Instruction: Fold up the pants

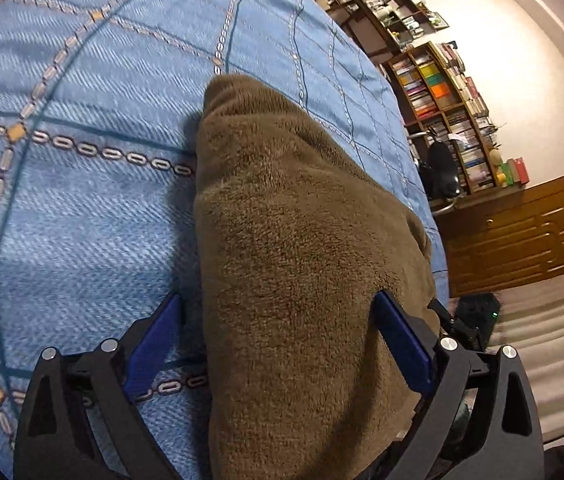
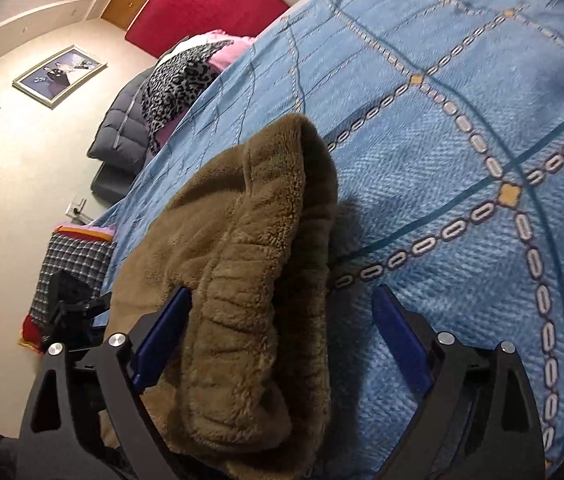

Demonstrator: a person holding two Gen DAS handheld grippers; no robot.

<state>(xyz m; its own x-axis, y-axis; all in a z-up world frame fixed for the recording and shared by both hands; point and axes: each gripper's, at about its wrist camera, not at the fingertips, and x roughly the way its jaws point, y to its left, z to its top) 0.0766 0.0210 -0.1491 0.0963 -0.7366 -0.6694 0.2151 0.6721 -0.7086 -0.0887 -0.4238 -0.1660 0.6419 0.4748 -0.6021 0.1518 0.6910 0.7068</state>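
The brown fleece pants (image 1: pixel 301 240) lie folded in a thick bundle on the blue patterned bedspread (image 1: pixel 82 160). My left gripper (image 1: pixel 278 320) is open, its blue fingers (image 1: pixel 158 340) standing wide on either side of the bundle's near end. In the right wrist view the pants (image 2: pixel 250 280) show their gathered waistband end. My right gripper (image 2: pixel 282 320) is open too, with its left finger (image 2: pixel 162 336) against the fleece and the other finger over the bedspread (image 2: pixel 461 160).
A bookshelf (image 1: pixel 441 112) and a wooden cabinet (image 1: pixel 521 232) stand beyond the bed's right edge. Pillows and a dark quilted jacket (image 2: pixel 130 120) lie at the head of the bed. A checked cloth (image 2: pixel 70 264) hangs at the left bed edge.
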